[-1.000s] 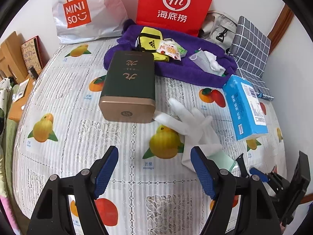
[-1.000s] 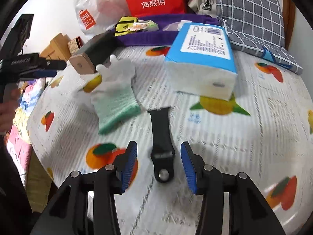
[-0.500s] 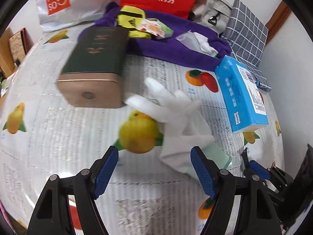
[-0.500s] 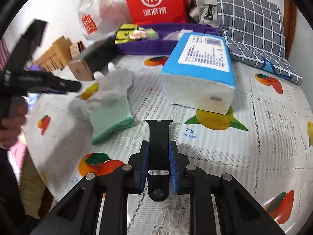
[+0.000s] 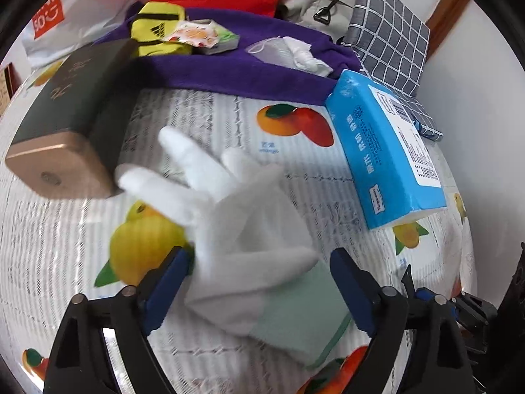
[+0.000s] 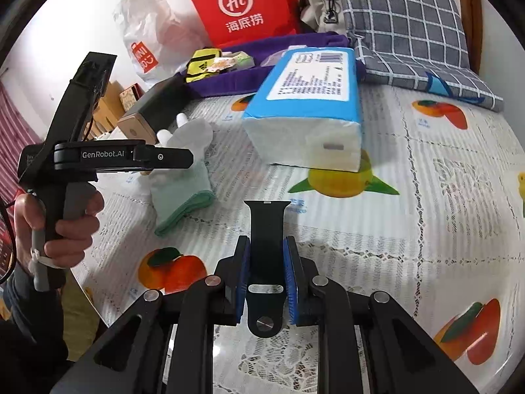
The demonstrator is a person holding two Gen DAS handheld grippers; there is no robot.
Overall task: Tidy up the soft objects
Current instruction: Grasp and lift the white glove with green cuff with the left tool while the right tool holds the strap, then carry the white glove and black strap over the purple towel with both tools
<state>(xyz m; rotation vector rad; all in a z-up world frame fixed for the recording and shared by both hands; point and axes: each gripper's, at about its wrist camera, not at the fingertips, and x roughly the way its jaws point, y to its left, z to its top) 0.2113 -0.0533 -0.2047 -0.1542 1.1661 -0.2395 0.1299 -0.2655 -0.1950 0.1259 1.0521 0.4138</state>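
A white glove (image 5: 249, 229) with a pale green cuff lies flat on the fruit-print tablecloth (image 5: 65, 246). My left gripper (image 5: 259, 262) hangs low over it. Its jaws are opening and stand on either side of the glove's palm, and the blue pads (image 5: 344, 272) do not press on it. In the right wrist view the same glove (image 6: 183, 184) lies partly behind the left gripper's fingers (image 6: 170, 157), which a hand (image 6: 65, 226) holds. My right gripper (image 6: 266, 259) is shut on a black watch strap (image 6: 266, 226), whose free end sticks out forward.
A blue tissue pack (image 5: 387, 164) lies right of the glove and a dark green box with a gold end (image 5: 72, 115) lies to its left. Behind them are a purple towel (image 5: 246, 69) with small items on it, a red bag (image 6: 242, 10) and a checked cushion (image 6: 403, 23).
My left gripper came down and closer over the glove, and its jaws widened. My right gripper closed on the watch strap, which lay between its open jaws before.
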